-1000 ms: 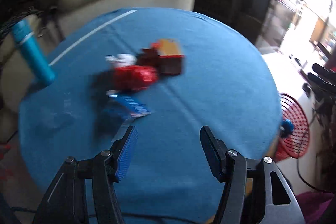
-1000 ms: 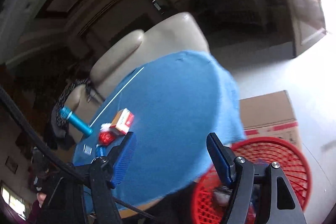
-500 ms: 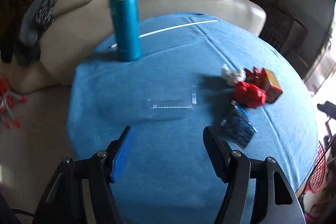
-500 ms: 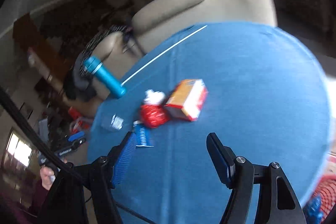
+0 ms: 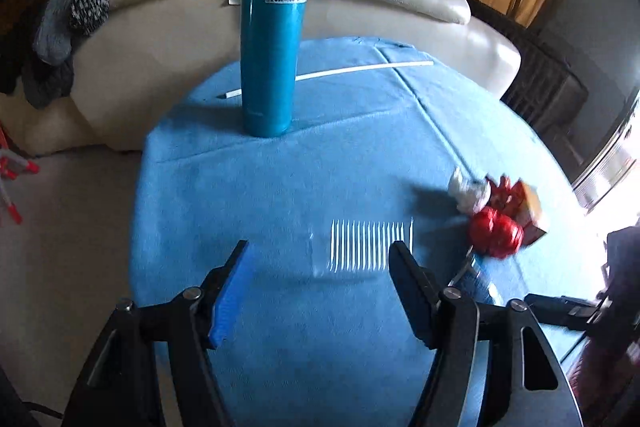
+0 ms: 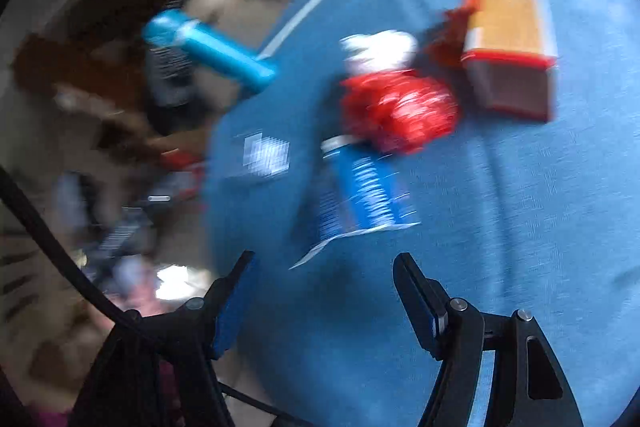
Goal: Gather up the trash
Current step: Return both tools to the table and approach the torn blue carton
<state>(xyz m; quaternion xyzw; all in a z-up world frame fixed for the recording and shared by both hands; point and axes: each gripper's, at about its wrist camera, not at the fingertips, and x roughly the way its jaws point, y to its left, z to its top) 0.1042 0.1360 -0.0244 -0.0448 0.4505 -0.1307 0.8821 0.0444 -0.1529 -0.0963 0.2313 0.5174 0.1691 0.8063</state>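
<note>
Above a round table [image 5: 280, 187] under a blue cloth, the left gripper [image 5: 320, 283] hangs with its jaws wide and just opening further, nothing between them, over a clear packet [image 5: 362, 247] lined with white sticks. The right gripper [image 6: 324, 291], jaws apart and empty, points at the trash: a blue wrapper [image 6: 360, 191], a red wrapper [image 6: 400, 111], a white scrap [image 6: 380, 51] and an orange carton [image 6: 508, 47], clustered together. A teal flask [image 5: 274, 39] stands upright well apart from them, before a cream sofa [image 5: 160, 39].
</note>
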